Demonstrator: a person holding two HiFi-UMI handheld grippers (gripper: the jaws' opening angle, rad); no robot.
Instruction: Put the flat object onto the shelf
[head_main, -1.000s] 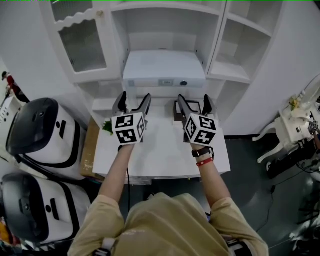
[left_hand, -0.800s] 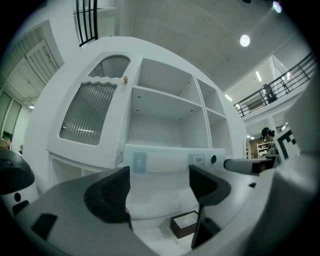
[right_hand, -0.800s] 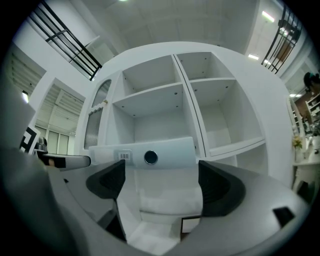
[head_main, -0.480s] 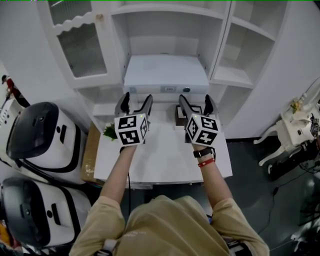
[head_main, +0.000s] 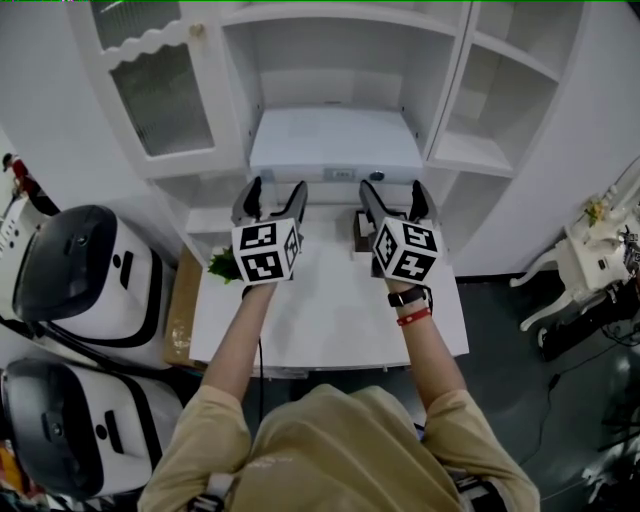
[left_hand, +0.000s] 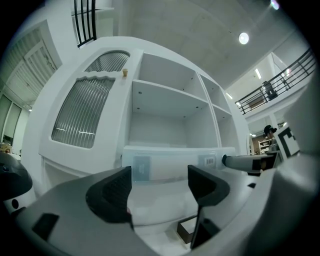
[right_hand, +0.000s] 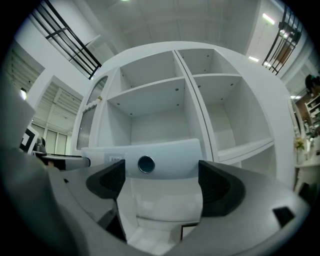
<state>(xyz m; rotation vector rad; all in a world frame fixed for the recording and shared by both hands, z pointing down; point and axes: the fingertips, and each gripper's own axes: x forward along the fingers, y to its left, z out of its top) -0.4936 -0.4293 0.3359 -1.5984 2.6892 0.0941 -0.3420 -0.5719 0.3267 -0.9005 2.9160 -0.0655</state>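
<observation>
at the far left, two rounded white-and-black machines (head_main: 75, 265) stand on the floor beside the white table (head_main: 330, 310). above them is the white shelf unit (head_main: 440, 90), whose left door has a pane of ribbed glass (head_main: 160, 95) under a scalloped edge. a small green plant (head_main: 222, 265) sits at the table's left rear corner.

the left gripper (head_main: 275, 190) is held level over the back of the table, its cube showing black-and-white square markers. in the left gripper view its jaws stand spread. they have just been closing a little, and nothing is pinched between them.

the flat white box-shaped object (head_main: 335, 140) lies in the unit's lower middle compartment, just beyond both grippers, with its front edge towards them. that edge bears a pale patch, a small barcode label (left_hand: 210, 161) with print too small to read, and a dark round button (right_hand: 146, 164).

the right gripper (head_main: 393, 190) is level beside the left one, with the same kind of marker cube. its jaws are spread too. the right gripper view frames the object's front edge between the pads, but the pads do not press on it. a black watch (head_main: 405, 300) and a red band (head_main: 410, 318) are on that wrist.

a small dark brown box (head_main: 361, 235) sits on the table under the right gripper. no brand name can be read anywhere.
</observation>
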